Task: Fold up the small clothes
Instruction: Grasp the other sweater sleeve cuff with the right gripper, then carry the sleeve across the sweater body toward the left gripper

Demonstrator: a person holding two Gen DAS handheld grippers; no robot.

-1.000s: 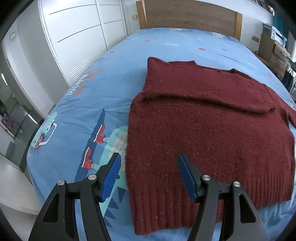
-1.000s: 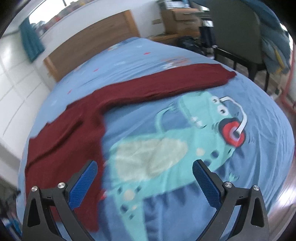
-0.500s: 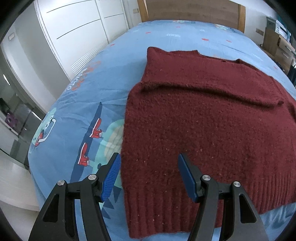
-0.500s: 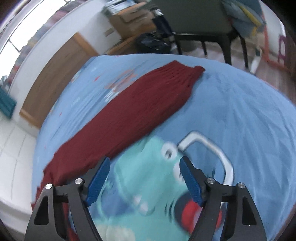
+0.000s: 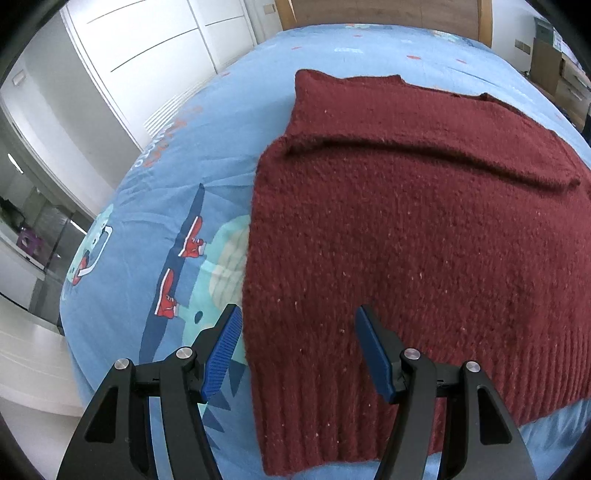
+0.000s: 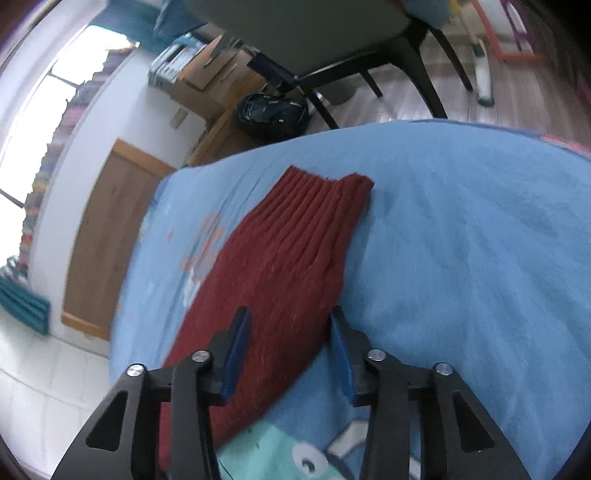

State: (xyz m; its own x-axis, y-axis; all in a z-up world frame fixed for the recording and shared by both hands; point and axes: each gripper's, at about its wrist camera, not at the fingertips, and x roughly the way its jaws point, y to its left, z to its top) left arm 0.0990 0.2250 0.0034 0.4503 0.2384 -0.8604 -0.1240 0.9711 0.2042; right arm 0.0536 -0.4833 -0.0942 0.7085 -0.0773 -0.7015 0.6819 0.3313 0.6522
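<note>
A dark red knit sweater [image 5: 424, 229] lies flat on the blue cartoon-print bedsheet [image 5: 177, 155], one sleeve folded across its chest. My left gripper [image 5: 297, 347] hovers open above the sweater's lower left corner, by the ribbed hem, with nothing gripped. In the right wrist view the sweater's other sleeve [image 6: 288, 269] stretches out toward its ribbed cuff. My right gripper [image 6: 291, 343] hangs over that sleeve with the knit between its blue pads [image 6: 238, 350]; the jaws are closing and do not press the fabric.
White wardrobe doors [image 5: 147, 55] stand left of the bed and a wooden headboard [image 5: 388, 14] at the far end. Beyond the bed's right edge are a dark chair [image 6: 332, 55], a black bag [image 6: 273, 110], cardboard boxes [image 6: 207, 74] and wooden floor.
My right gripper swung along the bed to the outstretched sleeve, rolled, and narrowed its jaws around it. My left gripper sank slightly toward the hem corner, its opening unchanged.
</note>
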